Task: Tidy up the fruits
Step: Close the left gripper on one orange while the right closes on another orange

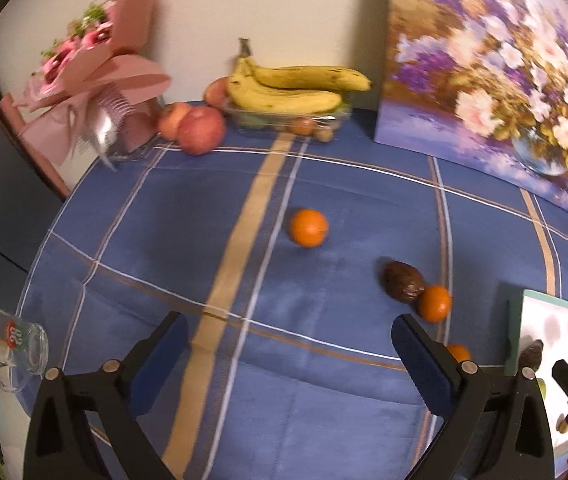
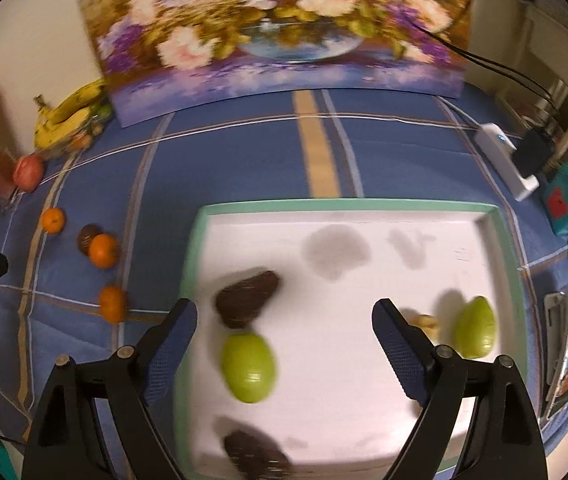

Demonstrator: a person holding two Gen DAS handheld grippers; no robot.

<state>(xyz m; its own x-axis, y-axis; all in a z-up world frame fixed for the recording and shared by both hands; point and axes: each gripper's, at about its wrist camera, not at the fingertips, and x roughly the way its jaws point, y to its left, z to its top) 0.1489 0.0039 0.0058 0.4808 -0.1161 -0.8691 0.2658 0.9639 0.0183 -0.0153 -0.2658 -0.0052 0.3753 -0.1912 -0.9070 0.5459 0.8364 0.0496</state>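
Note:
A white tray with a green rim point(image 2: 347, 205) holds two dark avocados point(image 2: 248, 298), two green fruits point(image 2: 248, 368) and a small yellowish piece point(image 2: 427, 323). My right gripper point(image 2: 284, 344) is open and empty, hovering over the tray. On the blue checked cloth lie three oranges point(image 1: 307, 227) point(image 1: 434, 302) point(image 1: 459, 352) and a dark avocado point(image 1: 403, 281). My left gripper point(image 1: 289, 352) is open and empty above the cloth, short of the nearest orange. The tray's corner point(image 1: 531, 300) shows at the right of the left wrist view.
Bananas point(image 1: 295, 84) on a clear box and apples point(image 1: 200, 128) stand at the back by the wall. A pink bouquet point(image 1: 96, 64) is at back left, a flower painting point(image 1: 495, 64) at back right. A glass point(image 1: 16, 344) lies at the left edge. A power strip point(image 2: 507, 160) lies right.

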